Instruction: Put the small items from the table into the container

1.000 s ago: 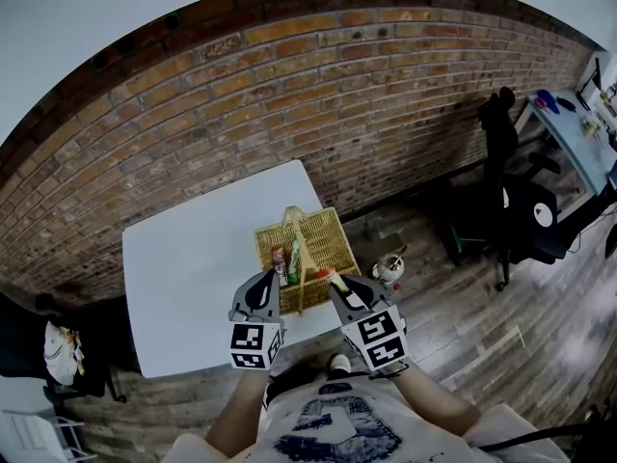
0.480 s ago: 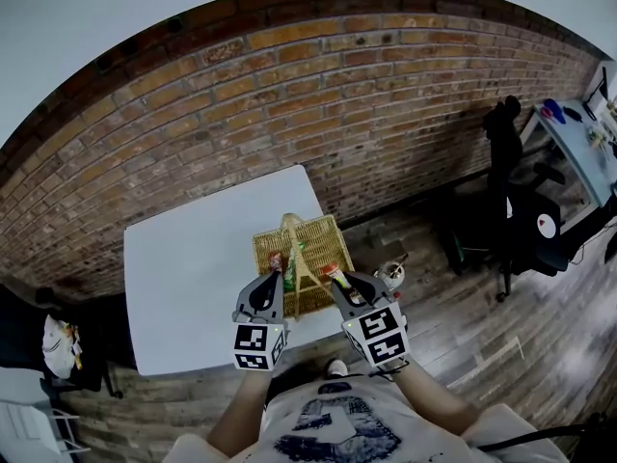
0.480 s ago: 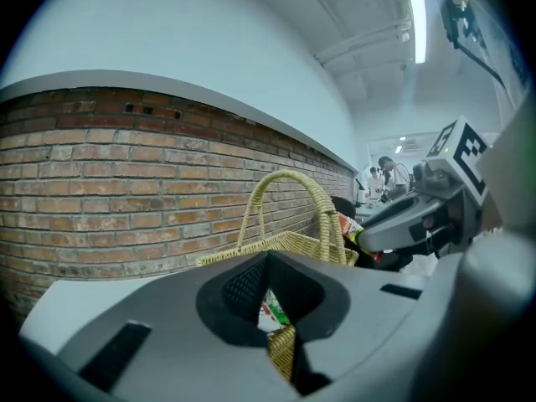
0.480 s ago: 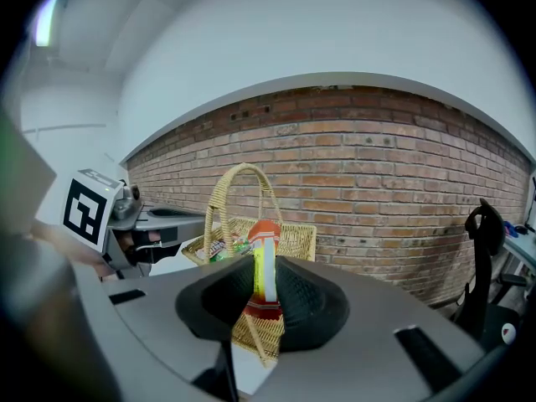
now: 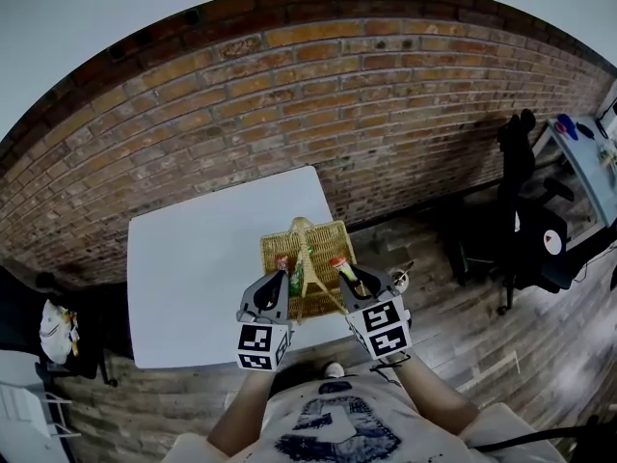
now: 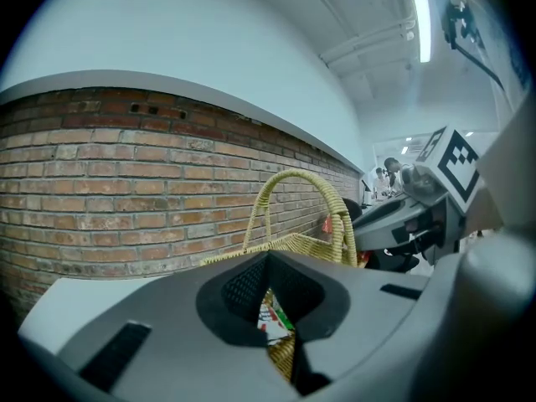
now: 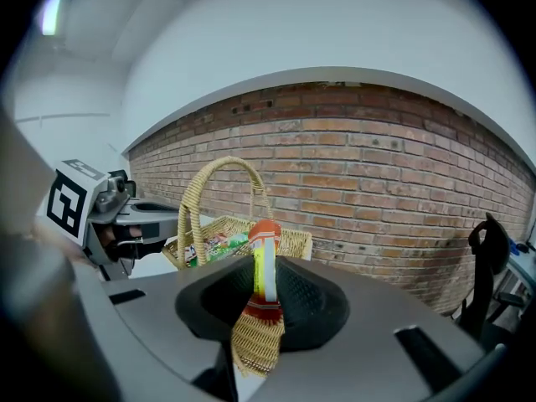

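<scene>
A person holds two grippers over a white surface (image 5: 193,268). A woven basket (image 5: 328,241) sits on the surface, at the corner near the person and on the right side. The basket has a tall round handle (image 6: 295,177) that stands up in the middle. From above, the handle is between the two grippers. The left gripper (image 5: 281,276) has its jaws shut tight on a thin green packet (image 6: 268,319) with some white and red on it. Only a narrow bit of the packet shows between the jaws. From above, this packet is at the left side of the basket, by the near rim. The right gripper (image 5: 345,273) has its jaws clamped on a red and yellow packet (image 7: 265,262). This packet stands up straight between the jaws, and its red top pokes out above them. From above, it is at the right side of the basket, also by the near rim. Both grippers point away from the person, toward the basket. Behind the surface is a brick wall (image 5: 289,95). The floor (image 5: 501,336) is made of wood boards. A black chair (image 5: 525,230) stands far off to the right.
</scene>
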Demonstrator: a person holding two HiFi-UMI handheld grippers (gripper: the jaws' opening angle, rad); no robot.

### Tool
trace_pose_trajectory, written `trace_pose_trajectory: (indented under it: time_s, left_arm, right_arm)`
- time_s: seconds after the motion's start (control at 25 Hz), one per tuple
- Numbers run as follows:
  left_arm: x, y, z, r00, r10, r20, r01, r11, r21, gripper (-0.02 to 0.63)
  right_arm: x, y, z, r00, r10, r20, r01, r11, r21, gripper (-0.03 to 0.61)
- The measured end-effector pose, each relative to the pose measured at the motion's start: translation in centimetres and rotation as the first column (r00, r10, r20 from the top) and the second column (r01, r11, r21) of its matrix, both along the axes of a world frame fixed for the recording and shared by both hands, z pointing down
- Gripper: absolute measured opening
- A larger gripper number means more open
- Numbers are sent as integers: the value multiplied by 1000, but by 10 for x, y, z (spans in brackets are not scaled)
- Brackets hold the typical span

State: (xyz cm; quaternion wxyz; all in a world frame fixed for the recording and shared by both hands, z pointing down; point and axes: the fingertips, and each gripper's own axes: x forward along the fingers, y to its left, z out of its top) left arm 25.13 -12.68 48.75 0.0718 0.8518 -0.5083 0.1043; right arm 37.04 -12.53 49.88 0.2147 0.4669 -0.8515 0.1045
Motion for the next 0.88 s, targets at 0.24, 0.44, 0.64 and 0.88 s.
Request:
trace_pose_trajectory:
  time_s: [0.24, 0.44, 0.64, 0.88]
  left_arm:
    - [-1, -1, 1, 1000, -14, -1, 14, 1000, 0, 48]
    - [-3, -3, 1, 1000, -21, -4, 21, 1000, -4, 48]
    - [-3, -3, 1, 1000, -24, 2, 24, 1000, -8, 48]
    - [-3, -5, 1, 1000, -28, 4, 28, 1000, -9, 48]
  right_arm:
    - [-7, -11, 5, 999, -29, -32, 29, 1000, -4, 92]
    - [-13, -17, 8, 999, -42, -33, 41, 999, -13, 92]
    - [-15, -20, 12, 998, -51, -44, 51, 999, -18, 92]
    - [-16, -24, 16, 996, -66, -62, 65, 998, -25, 92]
